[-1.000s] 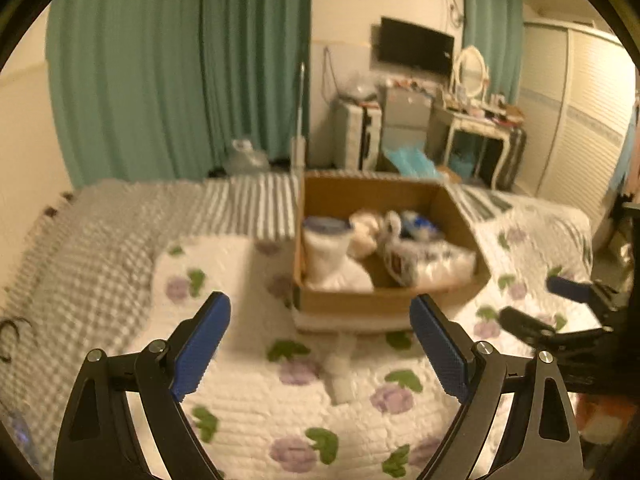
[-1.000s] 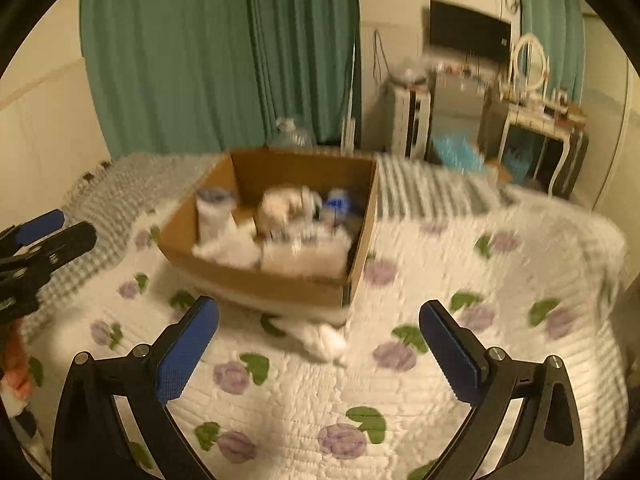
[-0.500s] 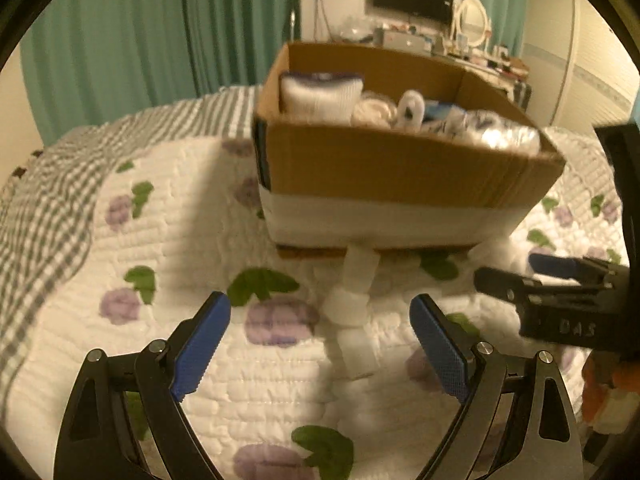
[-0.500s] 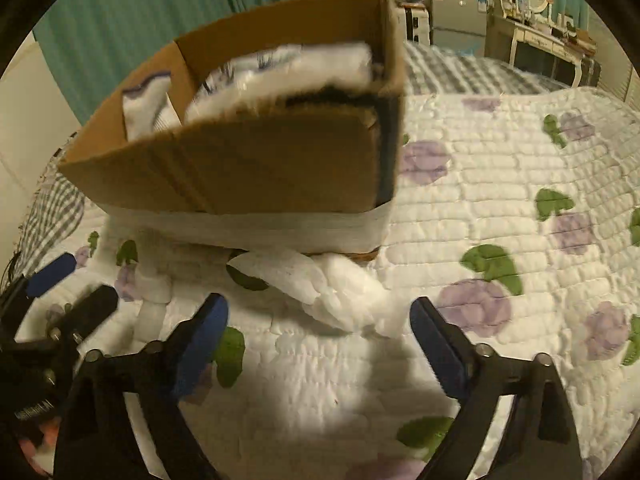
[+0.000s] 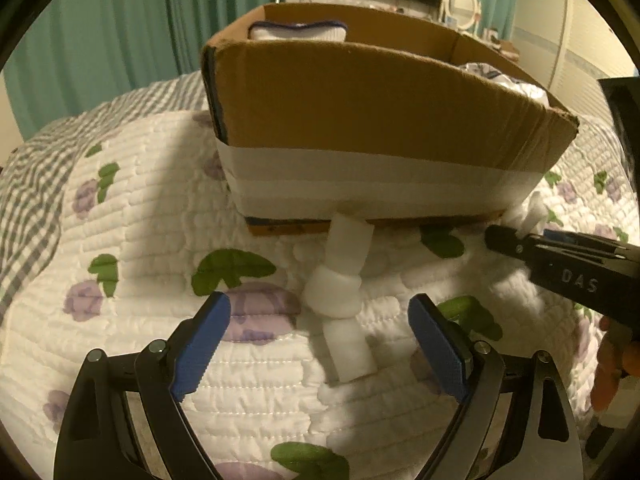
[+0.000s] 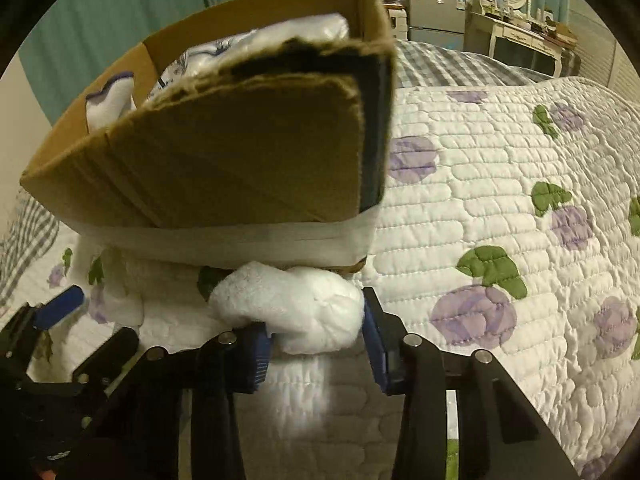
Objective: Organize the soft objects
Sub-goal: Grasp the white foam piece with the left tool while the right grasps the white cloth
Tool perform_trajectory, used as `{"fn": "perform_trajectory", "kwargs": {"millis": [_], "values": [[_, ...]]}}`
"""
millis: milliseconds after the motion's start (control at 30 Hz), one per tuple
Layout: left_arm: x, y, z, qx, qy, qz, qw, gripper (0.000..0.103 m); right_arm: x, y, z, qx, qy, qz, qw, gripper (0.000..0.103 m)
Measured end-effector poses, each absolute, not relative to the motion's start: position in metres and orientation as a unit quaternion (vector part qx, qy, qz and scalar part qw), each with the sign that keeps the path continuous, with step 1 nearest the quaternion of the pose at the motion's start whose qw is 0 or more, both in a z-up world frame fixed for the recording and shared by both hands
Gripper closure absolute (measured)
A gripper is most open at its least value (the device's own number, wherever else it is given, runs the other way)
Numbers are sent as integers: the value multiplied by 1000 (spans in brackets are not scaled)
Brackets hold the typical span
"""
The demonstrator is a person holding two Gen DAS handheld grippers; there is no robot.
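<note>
A white soft toy lies on the floral quilt against the front of a cardboard box (image 5: 360, 92). In the left wrist view its tube-like limb (image 5: 344, 296) lies between the open blue-padded fingers of my left gripper (image 5: 320, 340), not touched. In the right wrist view my right gripper (image 6: 316, 344) has closed its pads on the toy's fluffy white end (image 6: 296, 308) at the box corner (image 6: 372, 128). The right gripper also shows at the right of the left wrist view (image 5: 560, 260). The box holds several white soft items (image 6: 256, 48).
The white quilt with purple flowers and green leaves (image 6: 500, 240) covers the bed; a grey checked blanket (image 5: 28, 184) lies at the left. Green curtains (image 5: 120, 28), a TV and a dressing table (image 6: 516, 36) stand behind. The left gripper shows at the lower left of the right wrist view (image 6: 60, 308).
Both grippers have dropped low and moved in close to the box front. The right gripper's fingers have closed from wide open onto the toy's fluffy end. The left gripper stays open.
</note>
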State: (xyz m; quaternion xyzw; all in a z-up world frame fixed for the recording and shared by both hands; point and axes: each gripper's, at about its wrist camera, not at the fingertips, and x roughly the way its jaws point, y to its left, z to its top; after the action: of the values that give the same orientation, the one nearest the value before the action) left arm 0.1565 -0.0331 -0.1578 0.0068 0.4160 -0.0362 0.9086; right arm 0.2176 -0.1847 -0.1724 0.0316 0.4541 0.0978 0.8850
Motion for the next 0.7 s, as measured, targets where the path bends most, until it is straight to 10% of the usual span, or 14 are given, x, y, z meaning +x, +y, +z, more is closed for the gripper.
{"fn": "perform_trajectory", "kwargs": {"millis": [233,467,700], "values": [[161,-34,-171,-3,434,-51,900,32,199,-189,-163,40,449,112,885,64],[164,-35,-175,7,431,-62,900,75,187,-189,-156,35,442,118,889,64],[159,-30,-170,13,432,-60,900,79,178,-207,-150,44,437,125,890,64]]}}
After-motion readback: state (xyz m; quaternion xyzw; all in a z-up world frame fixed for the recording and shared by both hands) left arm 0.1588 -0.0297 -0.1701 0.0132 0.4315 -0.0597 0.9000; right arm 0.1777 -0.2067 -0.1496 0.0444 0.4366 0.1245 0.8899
